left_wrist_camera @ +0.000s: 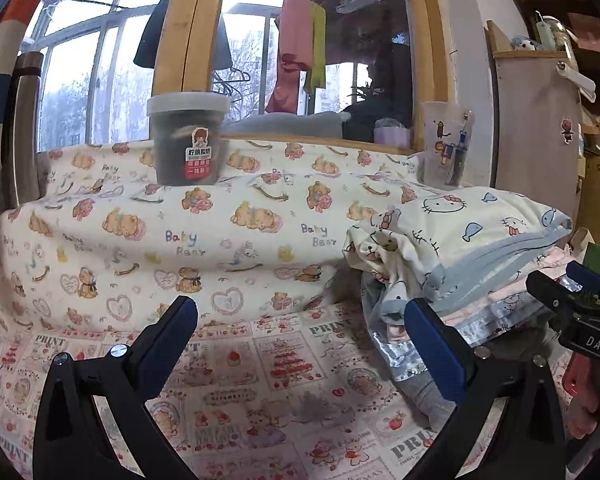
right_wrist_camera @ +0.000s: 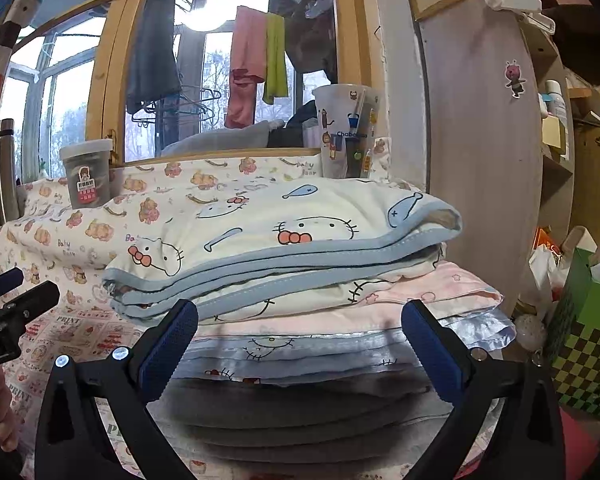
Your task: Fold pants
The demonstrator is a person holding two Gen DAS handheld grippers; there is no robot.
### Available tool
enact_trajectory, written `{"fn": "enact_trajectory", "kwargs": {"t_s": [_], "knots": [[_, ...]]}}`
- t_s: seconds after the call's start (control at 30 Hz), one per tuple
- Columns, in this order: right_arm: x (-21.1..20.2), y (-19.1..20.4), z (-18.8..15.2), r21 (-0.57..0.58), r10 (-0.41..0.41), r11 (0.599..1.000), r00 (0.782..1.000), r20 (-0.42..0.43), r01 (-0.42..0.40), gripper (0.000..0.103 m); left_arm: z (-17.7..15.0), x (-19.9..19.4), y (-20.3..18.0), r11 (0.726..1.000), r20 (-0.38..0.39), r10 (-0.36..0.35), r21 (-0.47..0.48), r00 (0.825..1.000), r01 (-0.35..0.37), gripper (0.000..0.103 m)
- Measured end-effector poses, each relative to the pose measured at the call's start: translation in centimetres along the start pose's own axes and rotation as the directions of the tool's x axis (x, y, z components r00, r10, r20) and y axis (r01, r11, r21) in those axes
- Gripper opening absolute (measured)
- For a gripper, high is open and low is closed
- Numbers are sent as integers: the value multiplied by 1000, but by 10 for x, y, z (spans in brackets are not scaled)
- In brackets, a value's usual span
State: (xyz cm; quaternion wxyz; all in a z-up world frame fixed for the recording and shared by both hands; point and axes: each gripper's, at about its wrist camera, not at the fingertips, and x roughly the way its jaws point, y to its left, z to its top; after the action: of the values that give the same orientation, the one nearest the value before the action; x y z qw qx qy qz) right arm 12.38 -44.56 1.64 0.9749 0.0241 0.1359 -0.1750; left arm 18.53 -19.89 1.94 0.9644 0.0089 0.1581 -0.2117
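Observation:
A stack of folded clothes [right_wrist_camera: 300, 264] lies on the printed bed sheet [left_wrist_camera: 260, 368], with cream cat-print pants [right_wrist_camera: 268, 224] with a blue hem on top, pink and blue layers under them and grey garments [right_wrist_camera: 300, 412] at the bottom. The stack also shows in the left wrist view [left_wrist_camera: 460, 240] at the right. My right gripper [right_wrist_camera: 300, 340] is open and empty, just in front of the stack. My left gripper [left_wrist_camera: 300, 332] is open and empty above the sheet, left of the stack. The right gripper shows at the right edge [left_wrist_camera: 572, 300] of the left wrist view.
A bear-print quilt [left_wrist_camera: 180, 232] lies rolled behind. On it stand a dark jar [left_wrist_camera: 188, 140] and a printed cup [left_wrist_camera: 446, 144] below the window sill. A steel flask [left_wrist_camera: 24, 128] stands far left. A white shelf unit [right_wrist_camera: 480, 140] and a green checked box [right_wrist_camera: 580, 340] stand at the right.

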Motion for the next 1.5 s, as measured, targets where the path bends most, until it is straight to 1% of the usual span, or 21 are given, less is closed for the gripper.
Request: {"fn": "enact_trajectory", "kwargs": {"t_s": [0.2, 0.73, 1.0, 1.5], "knots": [[0, 1, 0, -7, 0, 1000, 1000, -1, 0, 102, -1, 0, -4, 999, 5, 1, 33, 1000, -2, 103], [1, 2, -1, -18, 5, 1000, 1000, -2, -5, 102, 0, 3, -5, 1000, -15, 4, 27, 1000, -4, 103], [0, 4, -1, -22, 14, 1000, 1000, -3, -14, 102, 0, 1, -5, 999, -6, 18, 34, 1000, -18, 103], [0, 4, -1, -21, 14, 1000, 1000, -4, -14, 102, 0, 0, -6, 999, -4, 19, 43, 1000, -19, 103]]}}
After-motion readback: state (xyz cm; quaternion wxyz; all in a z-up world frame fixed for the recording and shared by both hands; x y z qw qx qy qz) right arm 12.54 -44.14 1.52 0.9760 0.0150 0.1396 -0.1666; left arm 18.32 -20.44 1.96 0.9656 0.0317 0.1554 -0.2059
